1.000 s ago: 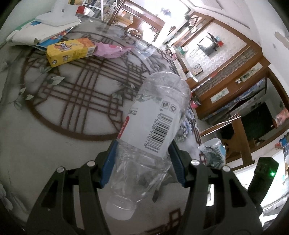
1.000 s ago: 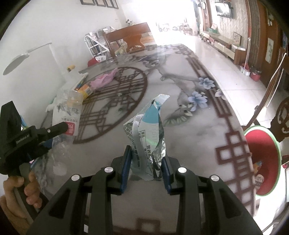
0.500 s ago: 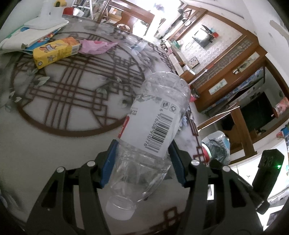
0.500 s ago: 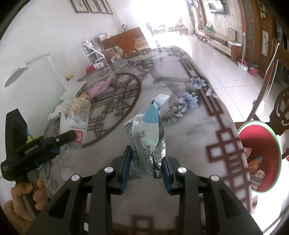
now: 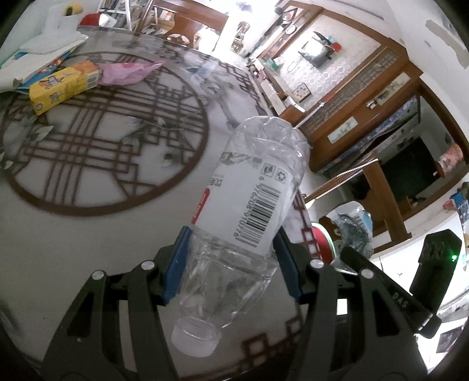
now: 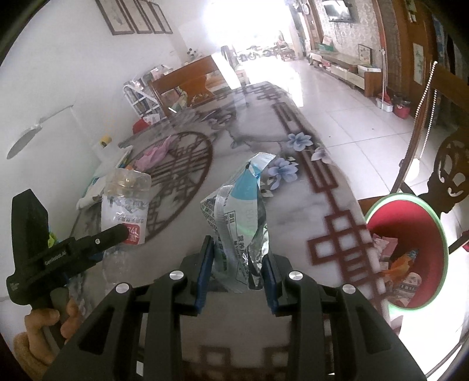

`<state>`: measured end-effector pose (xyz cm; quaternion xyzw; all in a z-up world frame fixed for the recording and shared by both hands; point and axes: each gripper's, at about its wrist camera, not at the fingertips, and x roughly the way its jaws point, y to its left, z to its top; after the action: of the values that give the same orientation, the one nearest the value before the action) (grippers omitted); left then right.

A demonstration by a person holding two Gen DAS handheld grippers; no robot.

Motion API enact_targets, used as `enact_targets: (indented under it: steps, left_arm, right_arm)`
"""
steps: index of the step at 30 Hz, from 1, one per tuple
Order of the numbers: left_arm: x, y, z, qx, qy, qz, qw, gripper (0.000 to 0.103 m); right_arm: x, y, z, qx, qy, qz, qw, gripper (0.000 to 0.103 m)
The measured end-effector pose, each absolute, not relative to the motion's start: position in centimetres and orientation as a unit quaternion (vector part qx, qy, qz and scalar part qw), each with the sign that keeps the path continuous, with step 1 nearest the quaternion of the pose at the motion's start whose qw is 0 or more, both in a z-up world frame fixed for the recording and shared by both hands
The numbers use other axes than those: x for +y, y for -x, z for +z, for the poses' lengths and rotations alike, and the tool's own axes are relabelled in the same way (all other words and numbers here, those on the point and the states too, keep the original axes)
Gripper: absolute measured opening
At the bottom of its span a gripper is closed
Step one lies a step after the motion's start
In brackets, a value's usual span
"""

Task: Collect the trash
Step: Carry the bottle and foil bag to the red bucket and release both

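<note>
My left gripper point(image 5: 230, 263) is shut on a crushed clear plastic bottle point(image 5: 249, 202), cap end toward the camera, held above the patterned table point(image 5: 88, 228). The bottle also shows in the right wrist view point(image 6: 126, 202). My right gripper point(image 6: 237, 271) is shut on a crumpled blue and silver foil wrapper point(image 6: 240, 217), held above the table near its right edge. A red bin with a green rim point(image 6: 410, 249) stands off the table to the right and holds several scraps. In the left wrist view the wrapper point(image 5: 351, 225) and the bin point(image 5: 322, 240) show at right.
A yellow juice carton point(image 5: 63, 88) and a pink wrapper point(image 5: 126, 70) lie at the table's far left, beside papers and a white lamp base point(image 5: 58, 17). A carved wooden chair point(image 6: 451, 164) stands behind the bin. Wooden cabinets line the far wall.
Both grippers have moved to the right toward the red bin, each still holding its item. The bin is larger and nearer in the right wrist view.
</note>
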<state>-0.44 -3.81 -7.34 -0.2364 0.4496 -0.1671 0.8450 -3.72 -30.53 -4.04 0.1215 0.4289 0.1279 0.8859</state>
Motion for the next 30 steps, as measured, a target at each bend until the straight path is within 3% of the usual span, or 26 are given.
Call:
enact_targets:
  steps: [30]
  left_arm:
    - [-9.0, 0.0, -7.8, 0.467, 0.207, -0.200, 0.836, 0.054]
  right_arm:
    - [-34.5, 4.7, -3.3, 0.420, -0.158, 0.116, 0.886, 0.031]
